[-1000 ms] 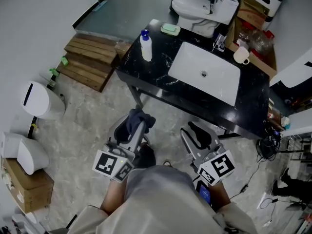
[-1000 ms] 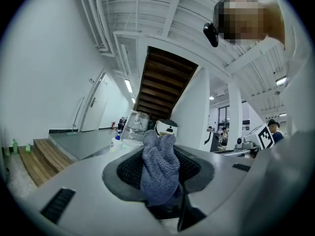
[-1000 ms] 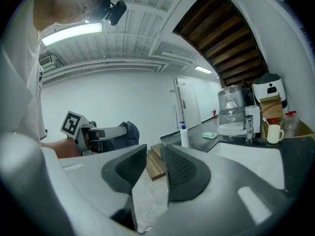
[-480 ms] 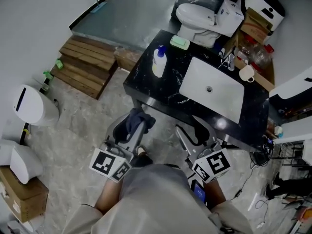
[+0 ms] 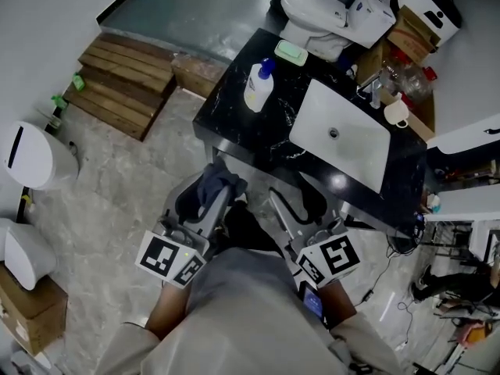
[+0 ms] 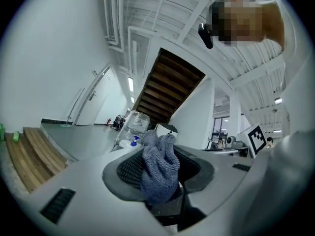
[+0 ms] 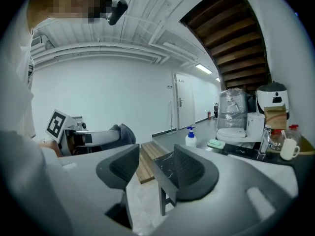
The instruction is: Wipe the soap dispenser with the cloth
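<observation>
the floor was pale stone, and a black counter (image 5: pixel 234 127) with a white sink (image 5: pixel 341 135) stood ahead. in the head view the dispenser (image 5: pixel 258 87) stood upright on the counter's left end, well apart from both grippers. the counter sat nearer to me than a second earlier, so i judged the walk-up was nearly over. the left gripper (image 5: pixel 209 200) was clamped on the cloth (image 5: pixel 216 182). the right gripper (image 5: pixel 295 203) was beside it, and both were short of the counter's edge.

in the left gripper view the jaws pressed on the grey cloth, which bunched between the pads and stuck out past them. the dispenser's blue pump showed small just behind it.

in the right gripper view the jaws had just been opening and stood wide apart with nothing between them, only the counter's corner beyond. the dispenser (image 7: pixel 191 138) stood far off above the gap. i took that opening as readiness to steady the dispenser while the cloth wiped. no wiping had begun.
</observation>
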`<state>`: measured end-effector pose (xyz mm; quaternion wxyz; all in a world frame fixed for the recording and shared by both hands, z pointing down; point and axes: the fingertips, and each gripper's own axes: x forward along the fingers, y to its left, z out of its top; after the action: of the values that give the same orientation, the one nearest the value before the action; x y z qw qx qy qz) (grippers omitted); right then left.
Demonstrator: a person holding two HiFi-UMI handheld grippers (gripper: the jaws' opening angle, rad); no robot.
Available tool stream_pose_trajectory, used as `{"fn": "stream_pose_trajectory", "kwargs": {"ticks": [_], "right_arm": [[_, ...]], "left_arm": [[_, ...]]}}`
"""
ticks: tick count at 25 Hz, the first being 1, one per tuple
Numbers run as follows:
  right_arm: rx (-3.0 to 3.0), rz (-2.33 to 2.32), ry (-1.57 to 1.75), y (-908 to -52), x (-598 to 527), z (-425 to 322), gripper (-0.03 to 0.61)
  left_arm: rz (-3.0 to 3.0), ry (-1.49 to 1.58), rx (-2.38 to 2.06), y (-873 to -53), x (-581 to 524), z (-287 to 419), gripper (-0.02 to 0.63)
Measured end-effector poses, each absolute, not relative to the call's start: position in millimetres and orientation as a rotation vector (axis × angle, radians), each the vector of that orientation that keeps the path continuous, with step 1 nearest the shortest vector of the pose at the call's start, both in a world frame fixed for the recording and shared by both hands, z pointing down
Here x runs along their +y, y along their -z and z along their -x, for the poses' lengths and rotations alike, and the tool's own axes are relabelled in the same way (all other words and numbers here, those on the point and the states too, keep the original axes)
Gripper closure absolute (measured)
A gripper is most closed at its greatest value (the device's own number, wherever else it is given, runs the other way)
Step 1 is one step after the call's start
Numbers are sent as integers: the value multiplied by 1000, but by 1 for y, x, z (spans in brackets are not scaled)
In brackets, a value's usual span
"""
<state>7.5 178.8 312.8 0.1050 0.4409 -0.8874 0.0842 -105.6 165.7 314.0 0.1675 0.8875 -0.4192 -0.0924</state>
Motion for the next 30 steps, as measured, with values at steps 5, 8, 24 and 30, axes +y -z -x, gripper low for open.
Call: {"fn": "stream_pose_trajectory", "kwargs": {"ticks": [5,8,24,30], "right_arm": [[-2601,-1314,-277,-322,154,-7,379],[-2608,-1322,-289,-322,133,-6,376],[-2571,-1285,-379,-359,10,-8,373],[-2583,-1296,-387,-363,-27,-20,374]], "left_arm": [[-2520,242,-1176,-321,144,105,466],[-2526,225,-1179,-319,125,106,465],[-2501,128,-1108,-345,23,84,466],[-2531,88,-1109,-342,-13,70,465]]}}
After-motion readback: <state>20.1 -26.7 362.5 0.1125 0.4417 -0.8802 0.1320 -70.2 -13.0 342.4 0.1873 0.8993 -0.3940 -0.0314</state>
